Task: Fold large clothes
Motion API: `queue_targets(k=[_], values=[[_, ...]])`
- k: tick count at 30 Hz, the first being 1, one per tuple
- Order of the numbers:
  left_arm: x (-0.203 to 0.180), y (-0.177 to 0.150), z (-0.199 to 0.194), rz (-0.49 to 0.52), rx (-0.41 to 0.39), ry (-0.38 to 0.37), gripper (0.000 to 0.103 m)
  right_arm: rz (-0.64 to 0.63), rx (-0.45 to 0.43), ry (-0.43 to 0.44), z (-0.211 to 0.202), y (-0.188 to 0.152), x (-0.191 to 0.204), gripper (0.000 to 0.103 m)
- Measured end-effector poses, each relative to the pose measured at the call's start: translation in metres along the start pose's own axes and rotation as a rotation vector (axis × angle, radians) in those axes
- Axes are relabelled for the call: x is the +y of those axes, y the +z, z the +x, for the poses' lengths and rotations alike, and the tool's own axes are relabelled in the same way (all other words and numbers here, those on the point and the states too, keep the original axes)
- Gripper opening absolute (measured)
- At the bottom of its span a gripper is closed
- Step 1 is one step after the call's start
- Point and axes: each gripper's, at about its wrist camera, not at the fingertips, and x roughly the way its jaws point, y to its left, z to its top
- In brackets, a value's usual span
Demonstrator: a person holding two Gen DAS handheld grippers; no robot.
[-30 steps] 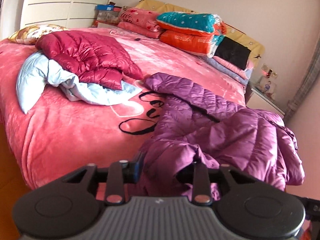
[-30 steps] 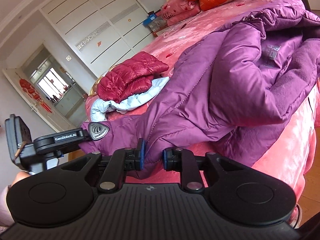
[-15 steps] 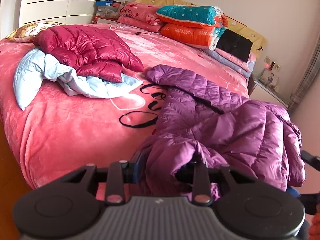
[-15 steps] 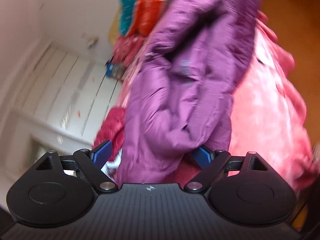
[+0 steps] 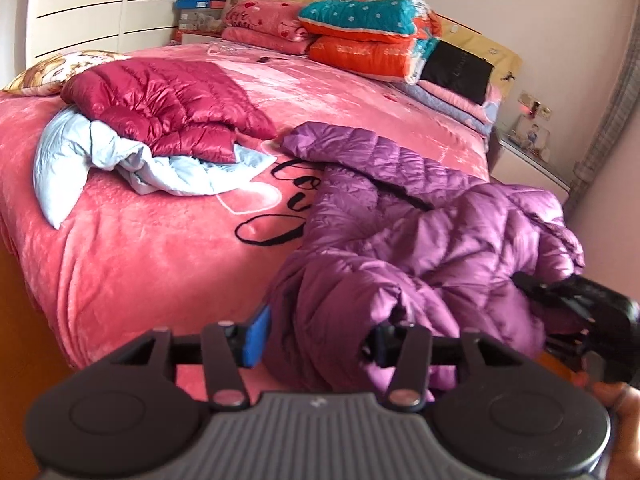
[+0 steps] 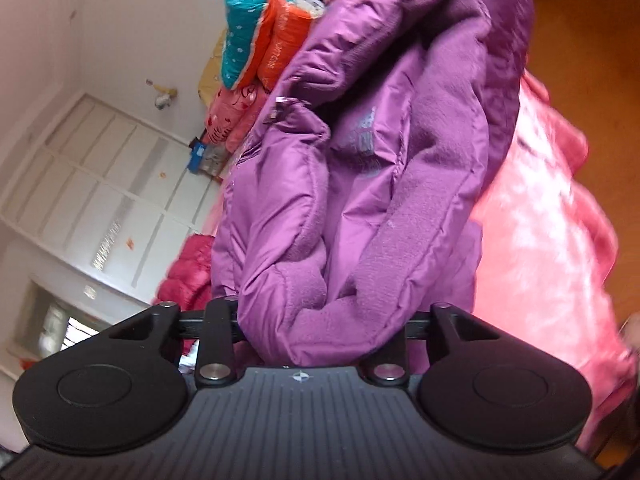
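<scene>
The purple down jacket (image 5: 432,216) lies crumpled at the near right corner of the pink bed (image 5: 132,240), at about four o'clock from the red and pale blue jackets (image 5: 160,120) heaped further up. The left hand-held gripper (image 5: 316,336) is opening, a fold of the jacket's hem between its jaws and clear of the blue pad (image 5: 256,336). The right hand-held gripper (image 6: 320,332) is closing on the jacket's fleece-lined collar (image 6: 320,280); whether its pads already press, I cannot tell.

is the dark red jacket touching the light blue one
Touching. The left wrist view shows the dark red jacket lying right on top of the light blue jacket, with blue fabric sticking out from under its edge.
</scene>
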Motion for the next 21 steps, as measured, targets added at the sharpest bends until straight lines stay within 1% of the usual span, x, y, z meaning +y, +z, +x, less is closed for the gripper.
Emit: queue_targets(k=[3, 5, 6, 7, 9, 11, 13, 15, 17, 21], values=[[-0.012, 0.007, -0.023, 0.059, -0.012, 0.003, 0.059, -0.077, -0.003, -0.029, -0.005, 0.001, 0.006, 0.041], [-0.023, 0.015, -0.040, 0.096, -0.040, 0.002, 0.064, -0.150, -0.007, -0.055, -0.006, 0.000, 0.012, 0.041], [-0.029, 0.020, -0.047, 0.111, -0.056, -0.001, 0.068, -0.177, -0.008, -0.062, -0.006, 0.000, 0.014, 0.040], [-0.037, 0.027, -0.053, 0.130, -0.073, -0.007, 0.071, -0.197, -0.010, -0.064, -0.005, 0.001, 0.015, 0.040], [-0.056, 0.041, -0.060, 0.172, -0.096, -0.027, 0.074, -0.234, -0.012, -0.061, -0.003, 0.000, 0.018, 0.040], [-0.078, 0.054, -0.061, 0.230, -0.116, -0.063, 0.075, -0.276, -0.015, -0.061, -0.009, -0.003, 0.023, 0.040], [-0.109, 0.068, -0.055, 0.303, -0.129, -0.095, 0.075, -0.336, -0.019, -0.065, -0.008, -0.006, 0.030, 0.040], [-0.137, 0.080, -0.045, 0.348, -0.122, -0.142, 0.075, -0.402, -0.022, -0.076, -0.006, -0.007, 0.036, 0.040], [-0.173, 0.094, -0.028, 0.393, -0.095, -0.205, 0.075, -0.457, -0.020, -0.081, -0.008, -0.014, 0.041, 0.040], [-0.247, 0.109, 0.015, 0.508, -0.028, -0.269, 0.075, -0.506, -0.024, -0.066, -0.010, -0.019, 0.042, 0.040]])
